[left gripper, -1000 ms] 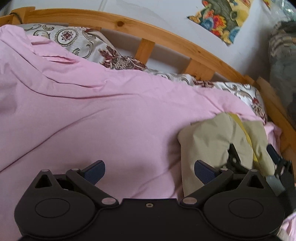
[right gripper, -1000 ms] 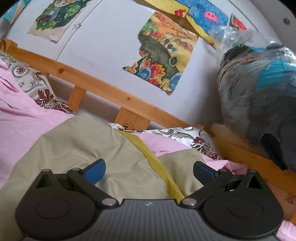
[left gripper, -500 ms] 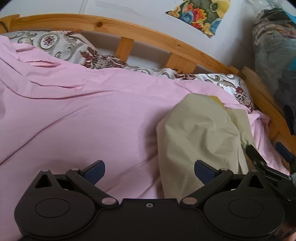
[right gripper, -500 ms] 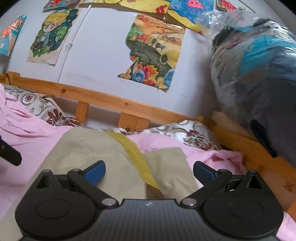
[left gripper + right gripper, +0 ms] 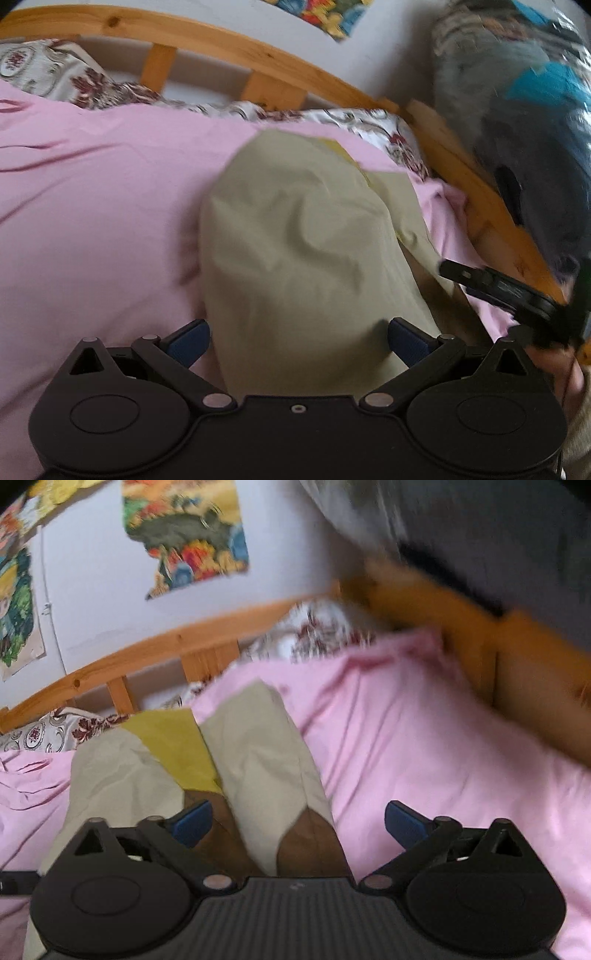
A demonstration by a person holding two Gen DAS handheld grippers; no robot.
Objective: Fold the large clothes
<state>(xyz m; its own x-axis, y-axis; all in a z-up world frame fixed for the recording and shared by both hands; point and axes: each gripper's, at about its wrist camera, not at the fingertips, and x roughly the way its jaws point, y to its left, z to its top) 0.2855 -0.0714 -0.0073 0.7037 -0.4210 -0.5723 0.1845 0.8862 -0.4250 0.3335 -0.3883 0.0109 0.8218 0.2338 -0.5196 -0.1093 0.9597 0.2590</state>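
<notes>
Khaki cotton garment (image 5: 295, 258) lying folded on pink bedsheet (image 5: 92, 221), left gripper (image 5: 297, 341) and right gripper (image 5: 297, 821) at six o'clock, jaws apart, right's just narrowing, apparently ready to grasp.

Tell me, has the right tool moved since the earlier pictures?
Yes. The right tool swung rightward: the wooden bed rail and wall poster slid left in its view.

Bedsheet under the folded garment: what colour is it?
Plain pink bedsheet, clearest in the right wrist view.

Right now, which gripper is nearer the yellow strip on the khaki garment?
Right. The right gripper hangs just short of the yellow strip, jaws apart and empty. The left gripper sits over the garment's plain khaki, strip at its far edge.
</notes>
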